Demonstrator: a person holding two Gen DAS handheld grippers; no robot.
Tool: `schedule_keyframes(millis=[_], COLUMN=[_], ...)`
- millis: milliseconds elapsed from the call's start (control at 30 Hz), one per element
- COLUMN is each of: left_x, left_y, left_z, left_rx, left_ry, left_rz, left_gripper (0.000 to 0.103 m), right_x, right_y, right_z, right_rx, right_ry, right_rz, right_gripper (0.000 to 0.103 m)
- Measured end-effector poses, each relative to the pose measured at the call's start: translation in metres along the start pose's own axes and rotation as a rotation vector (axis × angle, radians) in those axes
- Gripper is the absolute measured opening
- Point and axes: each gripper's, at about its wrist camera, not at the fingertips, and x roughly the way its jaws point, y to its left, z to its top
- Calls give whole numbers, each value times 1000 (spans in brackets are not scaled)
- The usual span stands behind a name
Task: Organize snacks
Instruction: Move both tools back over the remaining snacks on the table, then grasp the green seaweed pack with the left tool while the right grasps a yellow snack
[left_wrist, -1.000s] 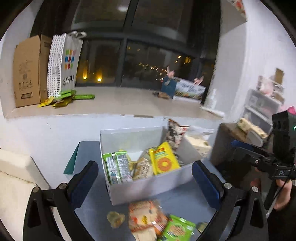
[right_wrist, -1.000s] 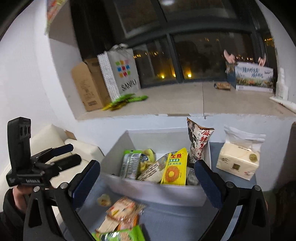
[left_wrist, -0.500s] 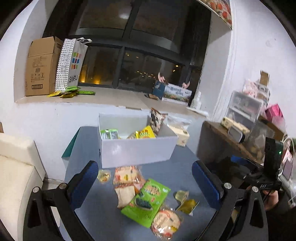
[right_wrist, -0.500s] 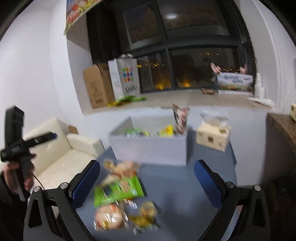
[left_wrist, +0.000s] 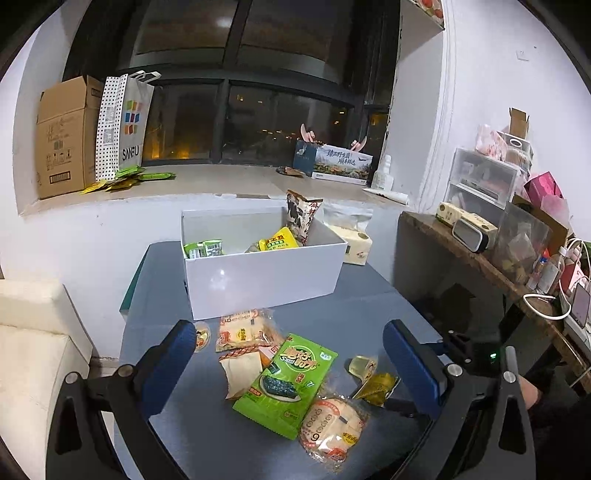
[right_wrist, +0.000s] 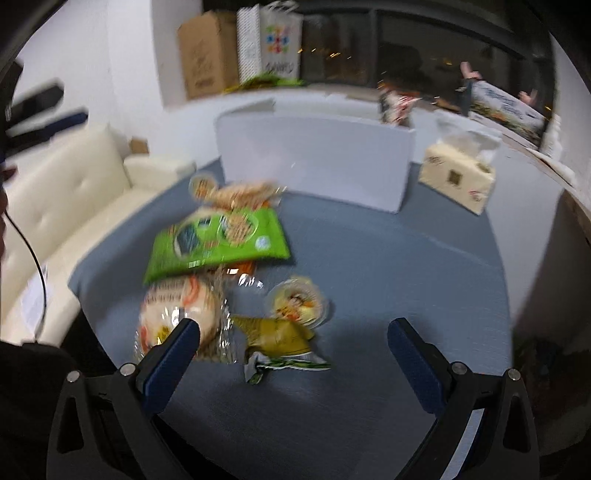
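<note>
Two views; only left shows white box (left_wrist: 264, 275) contents.

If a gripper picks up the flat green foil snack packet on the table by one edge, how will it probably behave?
The flat green foil snack packet looks thin and wide, so it is probably light and may sag when held by one edge. Its glossy film could slip between the pads. It overlaps the round clear-wrapped rice cracker pack and other wrappers, so lifting it may drag them.

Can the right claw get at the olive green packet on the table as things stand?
Probably yes. The right claw is open, and the olive green packet lies flat on the blue table between its fingers, uncovered; a small round cup sits just beyond it.
</note>
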Motion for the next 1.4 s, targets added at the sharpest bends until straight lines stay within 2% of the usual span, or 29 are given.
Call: schedule_keyframes(millis=[200,400,467,500,533,567,600,667,767,833,933,1067,1167,1400], left_x=[3,13,18,20,23,25,27,32,45,59,98,143,159,179], left_y=[7,9,7,7,5,3,2,-1,-6,-10,-11,-12,-16,-18], left_z=[-5,-12,-15,-16,-18,-20,-22,-25,-30,-32,-34,-41,-45,-54], left_rx=[-3,20,43,51,63,74,81,106,162,219,304,370,420,471], left_ry=[18,54,71,79,90,98,104,117,146,169,245,343,375,439], left_rz=[7,-2,-5,-4,-2,-4,-7,-26,-58,-54,-56,-111,-147,-131], left_gripper=[103,103,103,103,103,103,103,103,103,103,103,103,103,103], right_x=[30,46,50,51,54,51,50,44,31,18,-5,-32,-48,-63], right_y=[8,2,-1,-2,-2,-1,0,2,4,1,-6,-14,-16,-11], right_z=[-1,-2,-4,-5,-5,-5,-5,-7,-10,-11,-9,-9,-10,-10], right_rx=[-46,-18,1,2,-2,-19,-27,-28,-33,-14,26,71,79,77], right_ry=[70,103,114,121,124,110,117,102,75,39,-16,-77,-102,-136], right_rz=[-30,-7,2,0,4,-36,-39,-9,-17,-16,-14,-4,0,3], right_gripper=[103,103,92,66,51,51,50,48,46,46,45,45,45,45])
